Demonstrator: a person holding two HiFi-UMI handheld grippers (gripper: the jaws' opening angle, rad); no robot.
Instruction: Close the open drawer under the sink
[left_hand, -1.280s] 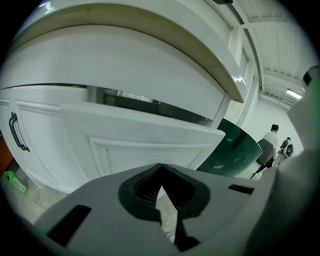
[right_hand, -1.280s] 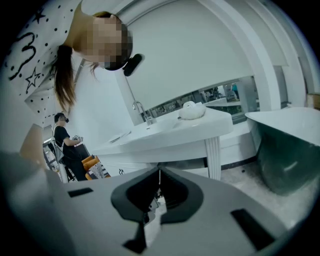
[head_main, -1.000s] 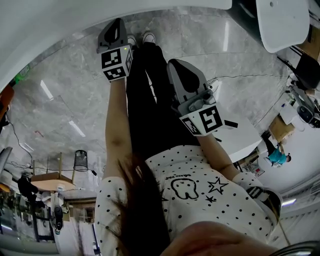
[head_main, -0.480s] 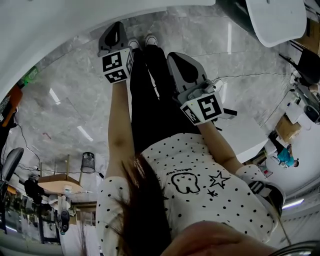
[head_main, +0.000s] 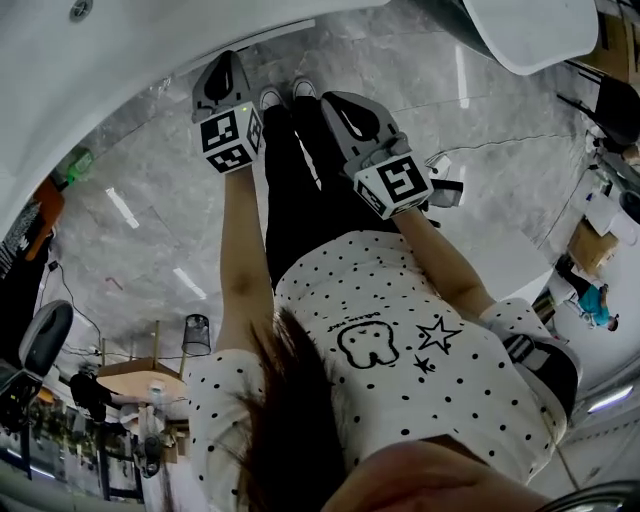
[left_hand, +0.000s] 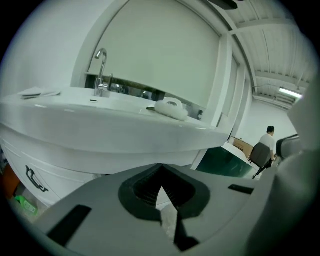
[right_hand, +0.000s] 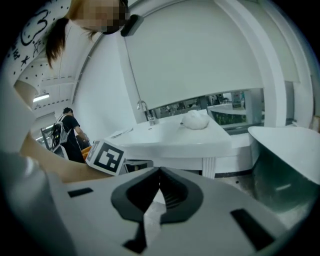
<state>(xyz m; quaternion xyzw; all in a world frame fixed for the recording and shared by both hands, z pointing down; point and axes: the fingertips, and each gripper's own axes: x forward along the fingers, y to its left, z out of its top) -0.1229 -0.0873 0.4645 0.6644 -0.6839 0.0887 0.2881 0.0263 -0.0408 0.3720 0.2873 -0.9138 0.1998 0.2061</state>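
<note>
Up close to sink (left_hand: 100, 125): curved white rim overhanging, w/ open air between it and L gripper (left_hand: 160, 172). Clenched tight on nothing there, tips meeting; same w/ R gripper (right_hand: 159, 174), closed & empty. Side by side above marble floor (head_main: 140, 200), near each other but apart, w/ legs & 2 shoes (head_main: 270, 98) between.

Under rim at left, cabinet front (left_hand: 60, 165) w/ 1 dark handle (left_hand: 35, 179); can't tell from here whether a drawer sticks out. On top: 1 tap (left_hand: 101, 70), 1 white lump (left_hand: 171, 108) by the rim, 1 flat pale item (left_hand: 40, 92) at far left.

Right of sink, bare floor, then a 2nd white-rimmed tub (right_hand: 285, 137) w/ dark side. Further off: 1 person (left_hand: 270, 136) beside 1 chair (left_hand: 260, 156), another person w/ backpack (right_hand: 70, 127). Green thing (left_hand: 22, 206) low by cabinet.

Count: 2 grippers, 1 sink, 1 tap, 1 handle seen.
</note>
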